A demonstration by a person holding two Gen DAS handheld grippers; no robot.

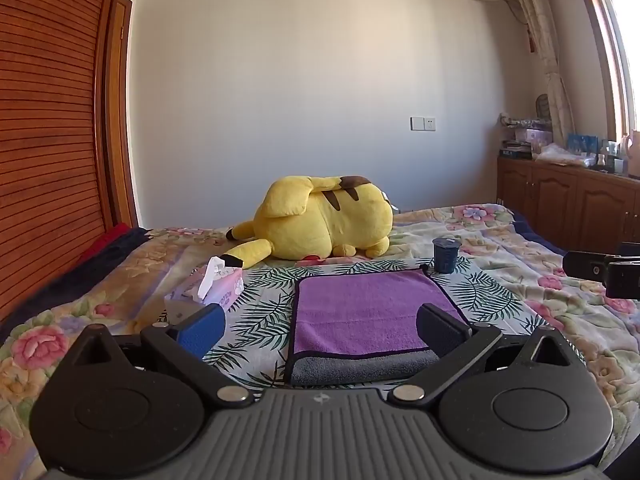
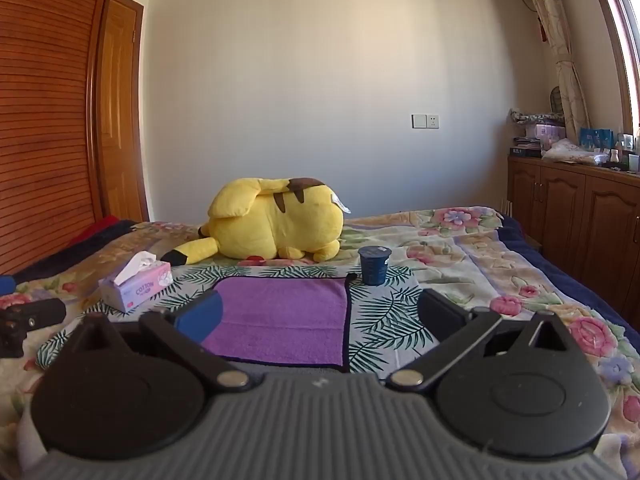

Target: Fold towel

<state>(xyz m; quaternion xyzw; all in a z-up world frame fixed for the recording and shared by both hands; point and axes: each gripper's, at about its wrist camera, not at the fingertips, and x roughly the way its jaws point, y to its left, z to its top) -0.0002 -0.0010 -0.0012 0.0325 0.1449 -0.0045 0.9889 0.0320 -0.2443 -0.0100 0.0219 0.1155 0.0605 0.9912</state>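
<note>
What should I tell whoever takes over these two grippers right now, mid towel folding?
Left gripper: open, empty, hovering over the towel's near edge.
Right gripper: open, empty, over the towel's right edge.
Purple towel lies flat on the leaf-print cloth on the bed; its near edge is turned over, showing the grey underside.
Around it: tissue box to the left, dark cup at the far right corner, yellow plush toy behind.
Done: at most that small turn-over at the near edge.
Left: grip the edge or corners, fold, flatten.
</note>
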